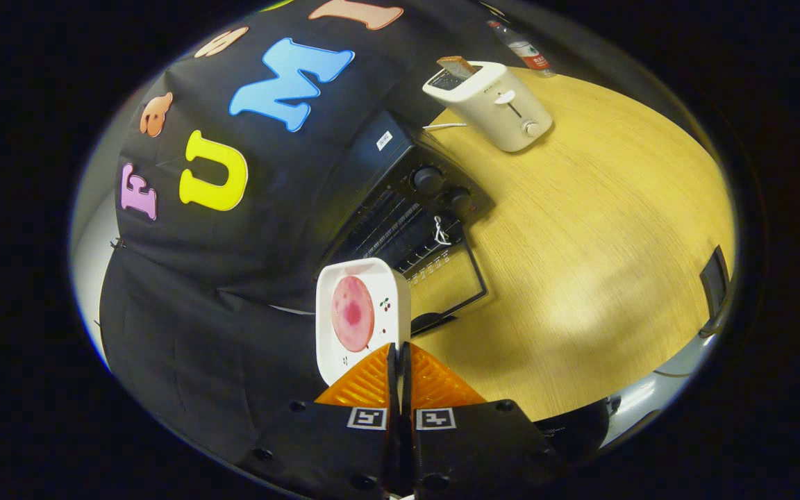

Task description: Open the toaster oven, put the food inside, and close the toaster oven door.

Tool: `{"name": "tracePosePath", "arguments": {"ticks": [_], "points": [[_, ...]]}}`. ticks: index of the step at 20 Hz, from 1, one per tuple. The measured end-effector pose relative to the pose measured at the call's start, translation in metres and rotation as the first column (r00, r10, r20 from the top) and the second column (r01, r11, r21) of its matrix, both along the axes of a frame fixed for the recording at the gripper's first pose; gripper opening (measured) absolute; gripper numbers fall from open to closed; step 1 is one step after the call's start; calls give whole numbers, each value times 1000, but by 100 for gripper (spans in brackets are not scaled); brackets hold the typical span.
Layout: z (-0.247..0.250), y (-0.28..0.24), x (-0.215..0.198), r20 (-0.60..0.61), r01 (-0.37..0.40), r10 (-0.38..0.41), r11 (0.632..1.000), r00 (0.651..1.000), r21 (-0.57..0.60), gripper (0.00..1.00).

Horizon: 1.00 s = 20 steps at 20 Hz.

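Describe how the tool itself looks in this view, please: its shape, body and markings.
The tool has two wedge-shaped fingers with ribbed, grooved faces, narrowing toward the tips and pressed close together. Behind them sits a black body with visible screw heads. Each half carries a square black-and-white marker near the finger base.

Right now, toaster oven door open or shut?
Open. The toaster oven has its door dropped flat toward the table, racks exposed. The hand-held gripper is shut on the plate rim.
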<state>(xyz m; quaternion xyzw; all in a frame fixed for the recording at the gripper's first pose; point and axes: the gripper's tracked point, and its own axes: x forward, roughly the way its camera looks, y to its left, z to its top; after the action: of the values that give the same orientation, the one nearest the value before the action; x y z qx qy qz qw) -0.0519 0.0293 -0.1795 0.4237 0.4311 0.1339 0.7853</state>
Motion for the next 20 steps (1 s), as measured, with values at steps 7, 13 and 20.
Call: {"name": "tracePosePath", "arguments": {"ticks": [7,13,20], "points": [[-28,28,37,-41,31,-31,999,999,9,2],[-45,34,77,-67,124,-121,991,990,41,2],[-65,50,118,-105,256,-245,960,964,110,2]]}}
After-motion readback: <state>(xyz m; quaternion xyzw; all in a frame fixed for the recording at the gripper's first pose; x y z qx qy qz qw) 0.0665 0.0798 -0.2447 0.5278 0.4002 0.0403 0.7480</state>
